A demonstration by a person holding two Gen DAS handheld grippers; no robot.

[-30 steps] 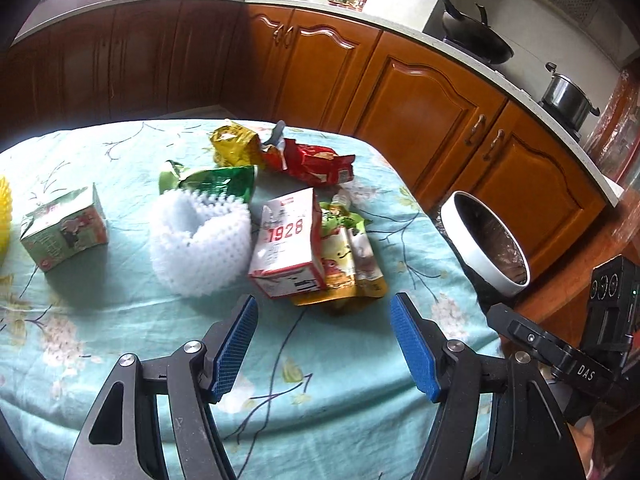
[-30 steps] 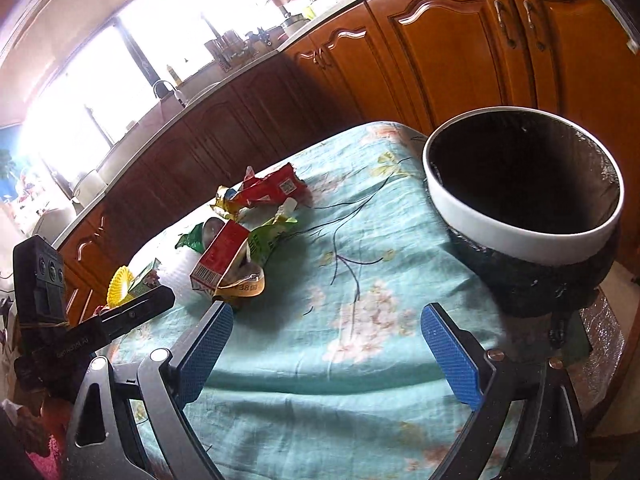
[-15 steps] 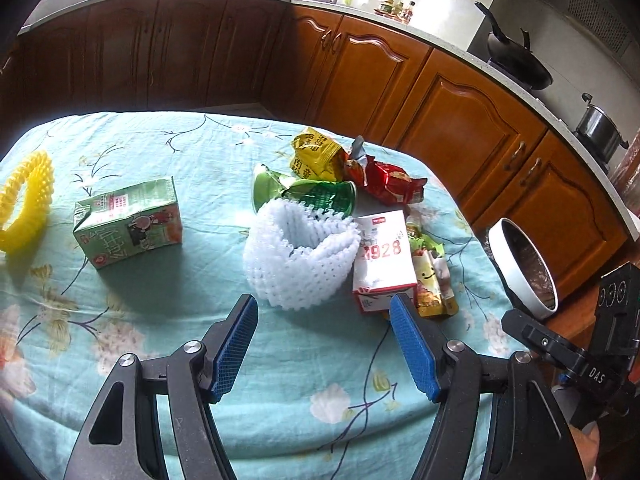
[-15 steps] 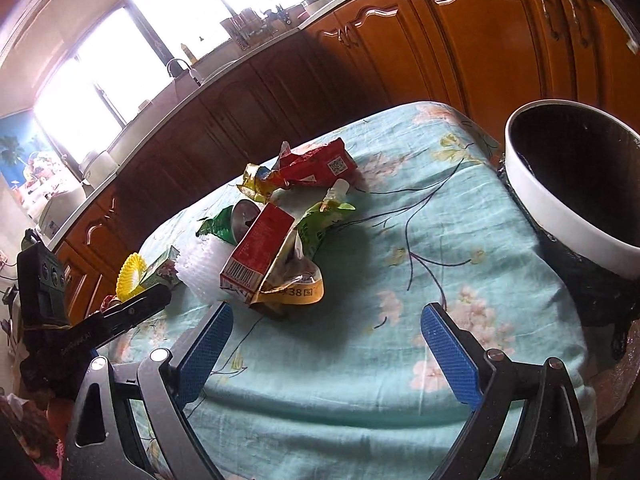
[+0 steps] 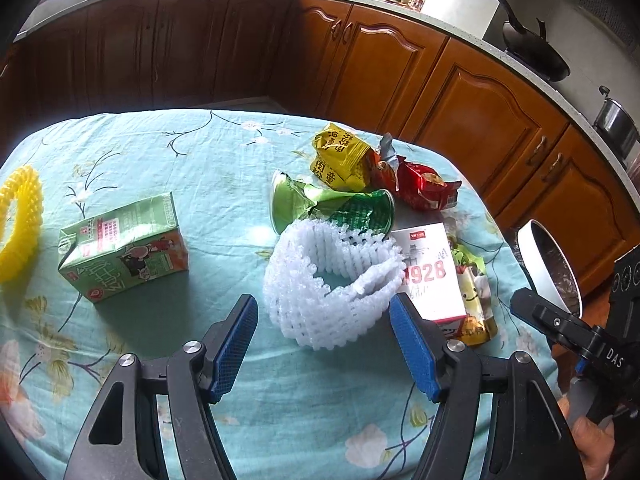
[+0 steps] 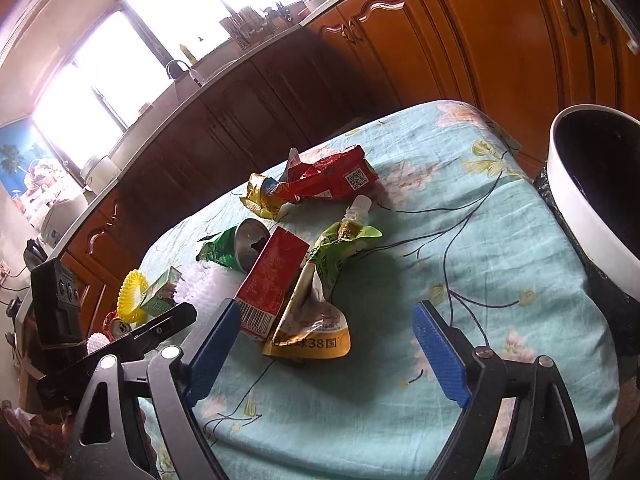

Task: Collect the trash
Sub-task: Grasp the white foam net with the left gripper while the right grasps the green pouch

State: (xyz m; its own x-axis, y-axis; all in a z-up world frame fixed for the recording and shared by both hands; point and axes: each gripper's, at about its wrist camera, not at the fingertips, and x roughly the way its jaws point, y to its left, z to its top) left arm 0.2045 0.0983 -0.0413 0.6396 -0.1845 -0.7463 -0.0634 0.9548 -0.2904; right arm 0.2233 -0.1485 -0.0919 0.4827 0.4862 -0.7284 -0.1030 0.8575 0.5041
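On the surface (image 5: 168,152), under a floral cloth, a yellow ring (image 5: 18,224) is cut off at the left edge of the left wrist view. Right of it lies a green carton (image 5: 124,248), well left of the left tongs (image 5: 322,344). These tongs stand fairly wide and empty, with the near edge of the white foam net (image 5: 332,284) just beyond their tips, centred on the gap. Behind the net lie a crushed green can (image 5: 332,208), a yellow wrapper (image 5: 340,156) and a red wrapper (image 5: 424,188). The net hides part of the red-and-white box (image 5: 432,276), which covers most of a pouch (image 5: 476,300). The bin (image 5: 536,264) at the far right is partly hidden by the other rig.

In the right wrist view the right tongs (image 6: 328,348) are wide and empty, their jaws having just been narrowing; the box and pouch lie just beyond the left tip. The bin is cut off at the right.
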